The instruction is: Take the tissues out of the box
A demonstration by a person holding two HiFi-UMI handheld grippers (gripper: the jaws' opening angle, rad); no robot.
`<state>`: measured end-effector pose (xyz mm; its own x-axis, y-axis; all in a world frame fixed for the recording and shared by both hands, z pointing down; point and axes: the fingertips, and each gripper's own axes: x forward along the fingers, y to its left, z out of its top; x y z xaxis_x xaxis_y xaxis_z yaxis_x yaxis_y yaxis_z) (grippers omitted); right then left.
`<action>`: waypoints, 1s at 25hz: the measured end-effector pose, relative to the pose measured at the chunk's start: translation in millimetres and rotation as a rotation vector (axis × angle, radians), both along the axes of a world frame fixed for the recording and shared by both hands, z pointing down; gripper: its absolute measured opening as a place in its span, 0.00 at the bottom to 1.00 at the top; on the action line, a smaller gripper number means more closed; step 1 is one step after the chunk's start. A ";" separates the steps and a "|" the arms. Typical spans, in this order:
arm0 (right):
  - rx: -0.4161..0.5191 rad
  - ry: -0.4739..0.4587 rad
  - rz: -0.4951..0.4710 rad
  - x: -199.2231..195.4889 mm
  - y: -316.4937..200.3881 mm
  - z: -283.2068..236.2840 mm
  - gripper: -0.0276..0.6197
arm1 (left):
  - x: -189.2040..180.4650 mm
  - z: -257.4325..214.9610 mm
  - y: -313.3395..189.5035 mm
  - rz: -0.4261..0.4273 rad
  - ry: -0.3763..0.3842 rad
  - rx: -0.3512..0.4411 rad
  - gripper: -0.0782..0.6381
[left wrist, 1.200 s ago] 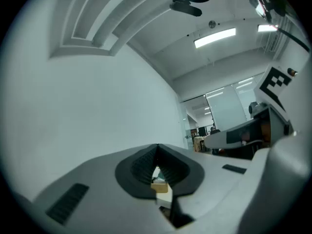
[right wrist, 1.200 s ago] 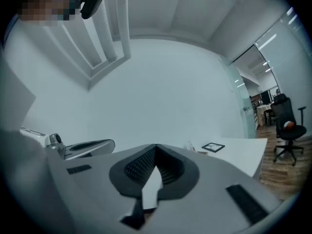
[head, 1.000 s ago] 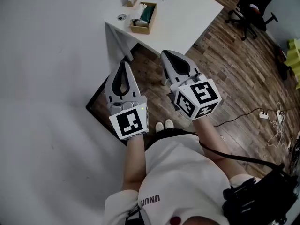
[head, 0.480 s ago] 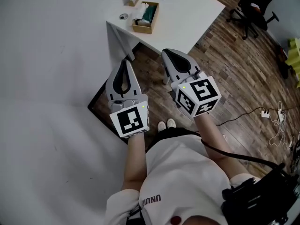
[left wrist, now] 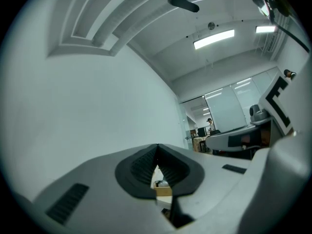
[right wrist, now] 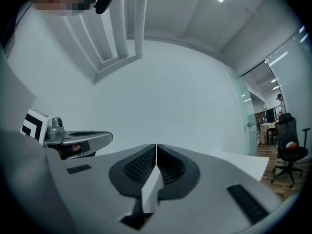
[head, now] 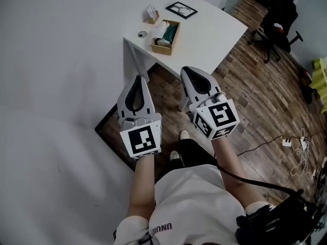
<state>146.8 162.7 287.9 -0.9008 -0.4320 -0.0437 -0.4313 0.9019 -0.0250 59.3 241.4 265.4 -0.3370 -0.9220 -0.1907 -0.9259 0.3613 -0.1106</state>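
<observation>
An open wooden box [head: 166, 36] with white tissues and something green in it stands on the white table [head: 214, 29] ahead of me, near its left edge. Both grippers hang in the air well short of the table, above the floor. My left gripper [head: 137, 78] is shut and empty, as the meeting pads [left wrist: 141, 167] show in the left gripper view; the box [left wrist: 162, 191] peeks through below them. My right gripper [head: 186, 70] is shut and empty too, its pads [right wrist: 139, 167] closed together, with the table [right wrist: 243, 162] beyond.
On the table also lie a picture frame [head: 181, 9], a small card holder [head: 152, 13] and a small round thing [head: 142, 34]. A white wall [head: 56, 60] runs along the left. A black office chair [head: 276, 19] stands at the right, cables [head: 296, 142] on the wooden floor.
The table and box have come lower and nearer in the head view, and my feet have shifted. Both grippers stay shut and side by side.
</observation>
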 end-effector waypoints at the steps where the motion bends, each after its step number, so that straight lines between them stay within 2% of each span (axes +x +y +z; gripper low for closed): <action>1: -0.005 -0.008 -0.001 -3.1 -1.9 -3.0 0.07 | -2.8 -2.4 -0.8 -0.006 -0.007 -0.006 0.13; 5: -0.003 -0.024 -0.021 -18.2 -12.3 -6.1 0.08 | -14.0 1.0 -11.0 -0.018 -0.034 -0.025 0.13; 8: 0.005 -0.045 -0.034 -29.5 -30.9 -5.6 0.08 | -25.1 5.9 -27.9 -0.027 -0.005 -0.003 0.13; 10: 0.004 -0.044 -0.044 -40.0 -44.9 -3.0 0.08 | -36.7 10.7 -39.7 -0.038 -0.019 -0.027 0.13; 14: -0.020 -0.056 -0.056 -63.1 -81.0 -1.3 0.08 | -60.7 13.5 -71.2 -0.054 -0.030 -0.065 0.13; 22: -0.068 -0.043 -0.076 -99.6 -165.9 5.7 0.08 | -99.0 16.0 -148.1 -0.074 -0.029 -0.090 0.13; 23: -0.078 -0.042 -0.076 -101.7 -175.1 6.8 0.09 | -101.5 17.2 -156.2 -0.077 -0.026 -0.096 0.13; 25: -0.094 -0.041 -0.089 -107.3 -194.0 6.5 0.20 | -108.0 17.5 -173.6 -0.089 -0.019 -0.106 0.13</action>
<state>39.5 -31.3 294.4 -0.9340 -0.3544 -0.0446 -0.3466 0.9293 -0.1274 -48.7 67.8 282.8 -0.4157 -0.9039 -0.1007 -0.8881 0.4273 -0.1694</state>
